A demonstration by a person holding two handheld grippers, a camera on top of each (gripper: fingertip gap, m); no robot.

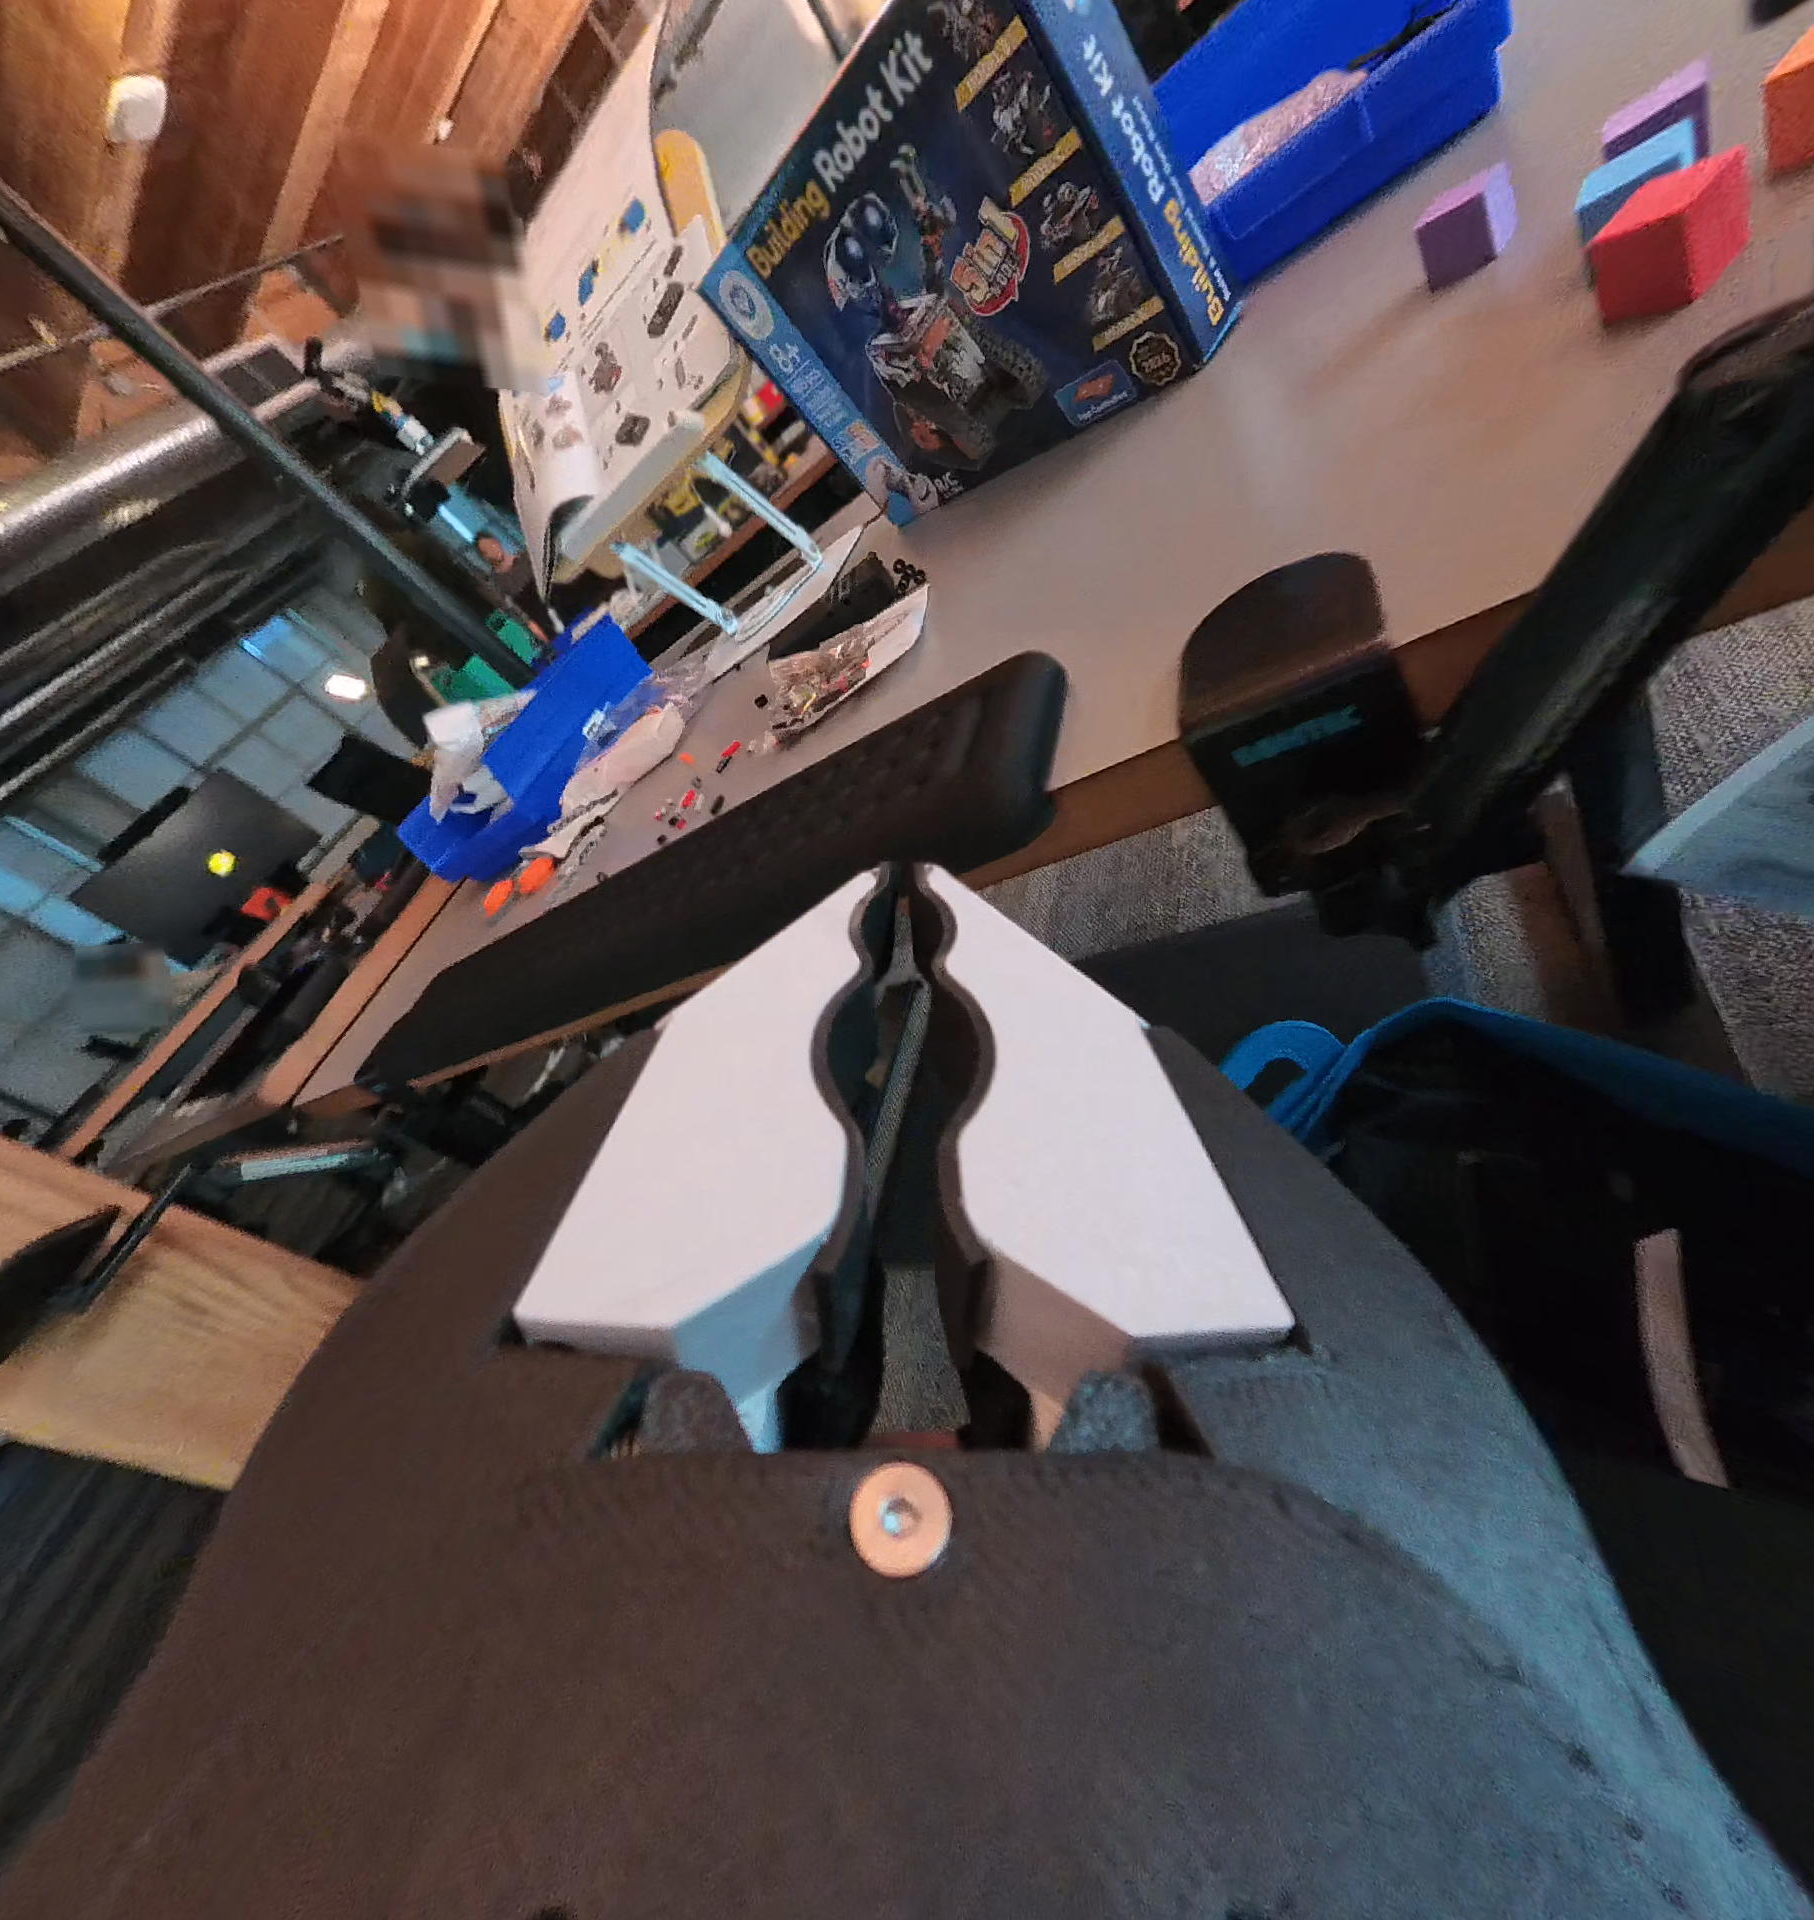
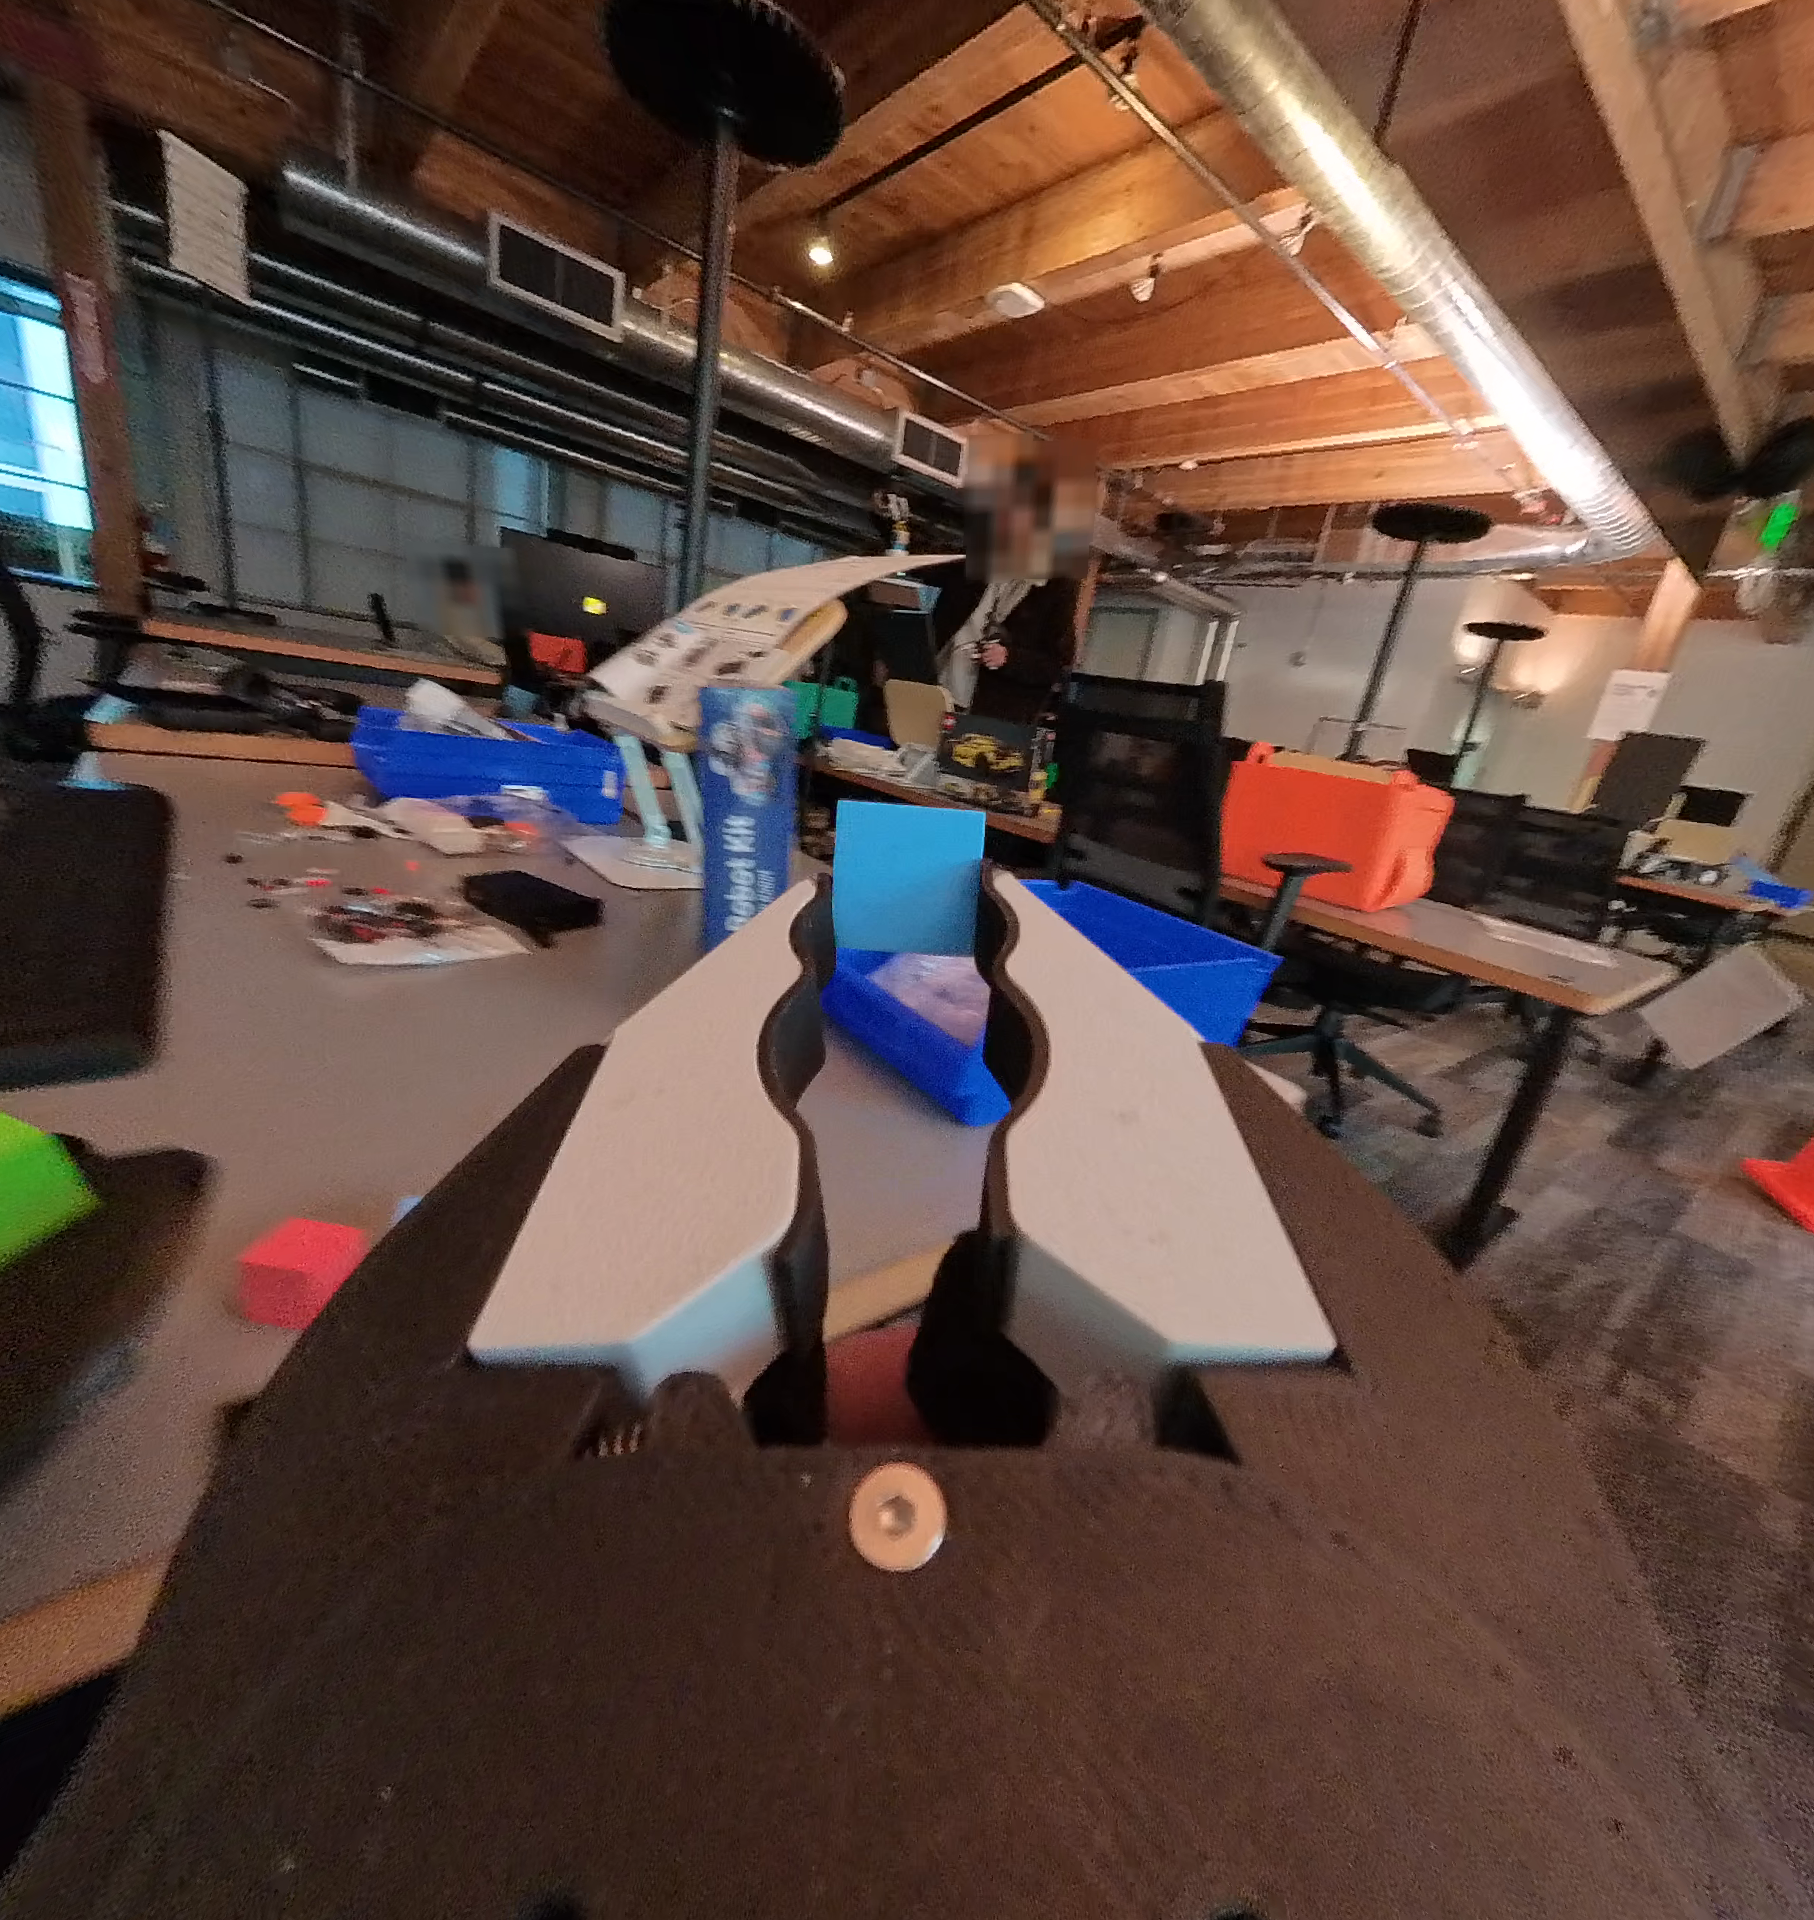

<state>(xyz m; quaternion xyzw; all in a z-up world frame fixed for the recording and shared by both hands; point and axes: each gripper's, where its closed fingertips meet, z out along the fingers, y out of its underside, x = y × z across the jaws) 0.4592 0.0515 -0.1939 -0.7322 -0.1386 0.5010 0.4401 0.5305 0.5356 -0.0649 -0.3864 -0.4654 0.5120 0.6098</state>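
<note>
Above the blue bin my right claw pinches a light blue block only at its fingertips, so it could slip; my left claw, off the table edge, is clenched empty.

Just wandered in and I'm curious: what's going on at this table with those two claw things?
A person is holding two handheld grippers over a grey table. The right gripper is pinching a light blue block, held up above a blue bin. The left gripper is shut and empty, near the table edge. Red and purple blocks sit loose on the table beside a toy kit box.
</note>
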